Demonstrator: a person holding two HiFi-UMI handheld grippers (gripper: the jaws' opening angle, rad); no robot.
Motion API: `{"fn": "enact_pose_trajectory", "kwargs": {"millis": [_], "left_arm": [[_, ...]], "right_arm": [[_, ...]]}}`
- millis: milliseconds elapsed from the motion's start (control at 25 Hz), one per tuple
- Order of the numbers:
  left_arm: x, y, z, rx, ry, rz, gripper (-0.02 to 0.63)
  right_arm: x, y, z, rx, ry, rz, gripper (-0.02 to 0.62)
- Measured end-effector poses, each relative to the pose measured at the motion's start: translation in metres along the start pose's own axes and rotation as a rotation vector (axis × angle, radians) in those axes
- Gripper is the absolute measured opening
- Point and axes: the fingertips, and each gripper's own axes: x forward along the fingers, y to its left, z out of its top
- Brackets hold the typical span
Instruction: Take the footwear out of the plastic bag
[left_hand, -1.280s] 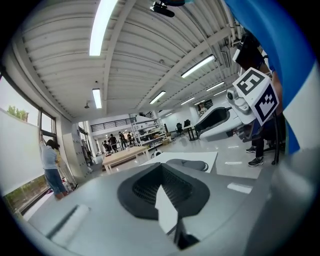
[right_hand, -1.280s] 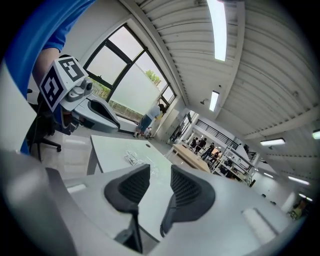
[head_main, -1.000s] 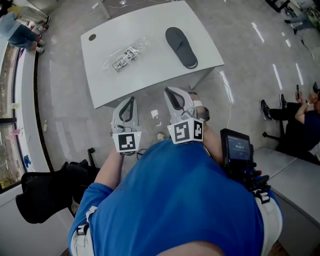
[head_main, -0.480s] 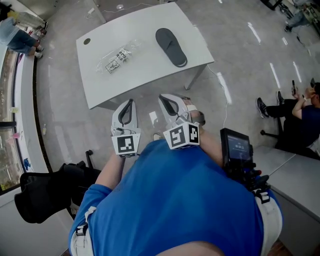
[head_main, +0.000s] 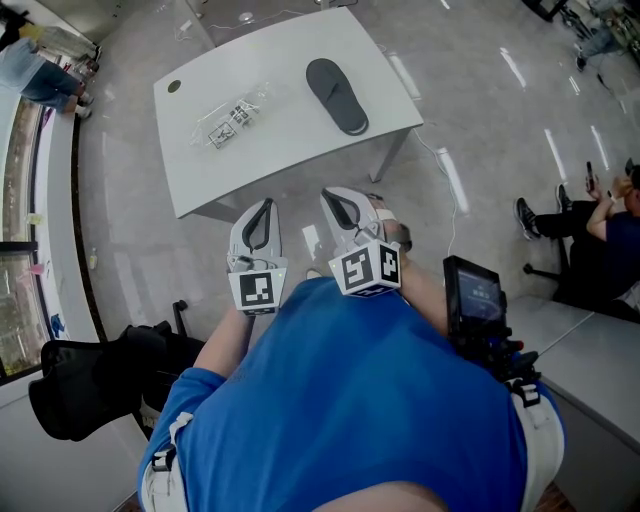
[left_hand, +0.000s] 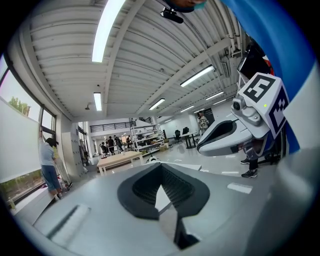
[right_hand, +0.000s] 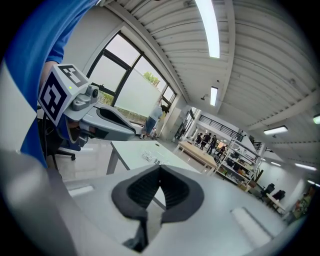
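A dark grey slipper (head_main: 336, 95) lies bare on the right part of the white table (head_main: 290, 150). A crumpled clear plastic bag (head_main: 232, 117) with printed labels lies to the left of the slipper; the bag (right_hand: 151, 156) also shows small in the right gripper view. Both grippers hang in front of the person's chest, short of the table's near edge. My left gripper (head_main: 262, 205) is shut with nothing in it, jaws closed (left_hand: 161, 168). My right gripper (head_main: 336, 195) is shut and empty too (right_hand: 160, 170). Each gripper shows in the other's view, the right gripper (left_hand: 227, 135) and the left gripper (right_hand: 112, 125).
A black chair (head_main: 90, 385) stands at the lower left. A dark device with a screen (head_main: 475, 300) sits on a stand at the right. People sit at the far right (head_main: 590, 215). A round hole (head_main: 174, 86) marks the table's far left corner.
The table with the bag and the slipper has slid a little to the left in the head view. Both grippers stay close to the chest, shut and empty.
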Motion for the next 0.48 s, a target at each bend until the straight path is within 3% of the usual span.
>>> {"fn": "enact_pose_trajectory", "kwargs": {"millis": [480], "left_arm": [[0.0017,-0.0065,0.0014,0.020,0.006,-0.011,0.008]], "right_arm": [[-0.0030,-0.0079,-0.0058,0.023,0.007,-0.018,0.003]]}}
